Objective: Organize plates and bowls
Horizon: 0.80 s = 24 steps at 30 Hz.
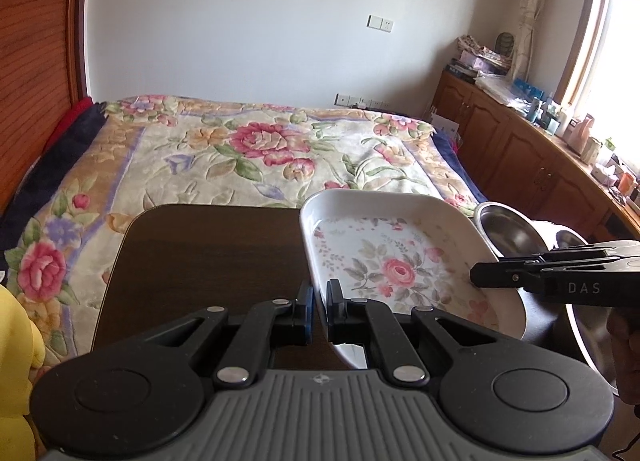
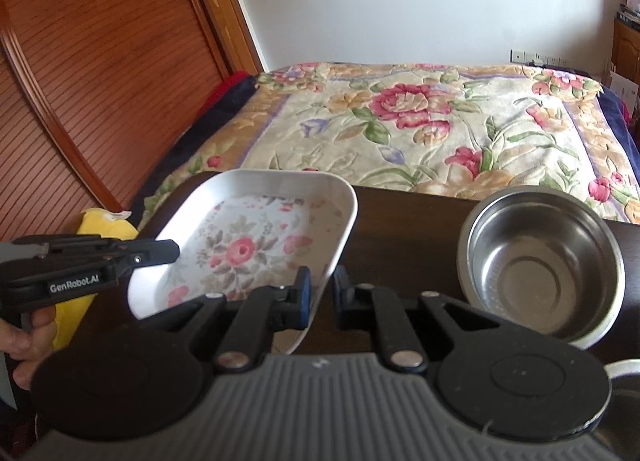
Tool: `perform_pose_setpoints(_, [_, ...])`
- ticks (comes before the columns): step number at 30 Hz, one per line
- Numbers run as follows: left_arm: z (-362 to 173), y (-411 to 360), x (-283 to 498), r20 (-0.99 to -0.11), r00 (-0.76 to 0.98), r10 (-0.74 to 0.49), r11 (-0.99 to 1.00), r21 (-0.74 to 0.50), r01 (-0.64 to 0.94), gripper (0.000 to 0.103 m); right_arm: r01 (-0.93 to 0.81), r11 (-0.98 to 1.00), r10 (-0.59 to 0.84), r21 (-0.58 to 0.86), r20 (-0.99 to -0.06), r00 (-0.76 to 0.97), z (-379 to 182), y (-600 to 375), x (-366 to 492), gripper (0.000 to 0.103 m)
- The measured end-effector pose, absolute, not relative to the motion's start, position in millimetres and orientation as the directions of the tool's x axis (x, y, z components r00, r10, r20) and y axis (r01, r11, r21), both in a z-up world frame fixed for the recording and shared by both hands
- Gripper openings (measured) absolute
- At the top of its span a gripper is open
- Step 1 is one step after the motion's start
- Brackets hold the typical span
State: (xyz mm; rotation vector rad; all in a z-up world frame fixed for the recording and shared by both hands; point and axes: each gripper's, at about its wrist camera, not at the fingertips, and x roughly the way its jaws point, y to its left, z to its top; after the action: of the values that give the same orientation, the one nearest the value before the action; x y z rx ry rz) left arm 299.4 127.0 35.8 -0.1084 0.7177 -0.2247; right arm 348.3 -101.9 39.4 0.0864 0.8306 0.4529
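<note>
Gripping opposite rims of the floral dish point(image 1: 400, 261), both grippers are angling downward toward the dark table point(image 1: 208, 253). The left gripper point(image 1: 320, 301) is clenching the dish's left rim between its blue-padded fingers point(image 1: 307, 303); the right gripper point(image 2: 320, 293) is clamping the right rim in the same manner, its jaws nearly closed on the thin wall. In the left wrist view the right gripper is showing side-on at the right margin, with part of a hand point(image 1: 626, 345) below it; in the right wrist view a hand point(image 2: 30, 341) is wrapping the left gripper's handle at the lower left.

The dish is sitting between the two grippers, tilted, toward the table's far edge beside the bed point(image 2: 420, 113). Whether its base is touching the table cannot be told. A steel bowl point(image 2: 540, 261) is resting near the table's right edge, apart from the dish. A second steel bowl point(image 1: 568, 239) behind it is mostly hidden. A yellow object point(image 2: 100, 225) at the left edge is cut off and cannot be identified.
</note>
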Motion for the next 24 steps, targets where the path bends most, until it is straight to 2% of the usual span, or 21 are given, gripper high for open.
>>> perform_pose_setpoints(24, [46,109,202,-0.595,0.765,-0.246,0.969,-0.157,0.19,0.035,-0.392,0.883,0.46,0.257,-0.635,0.621,56,-125,278,0.013])
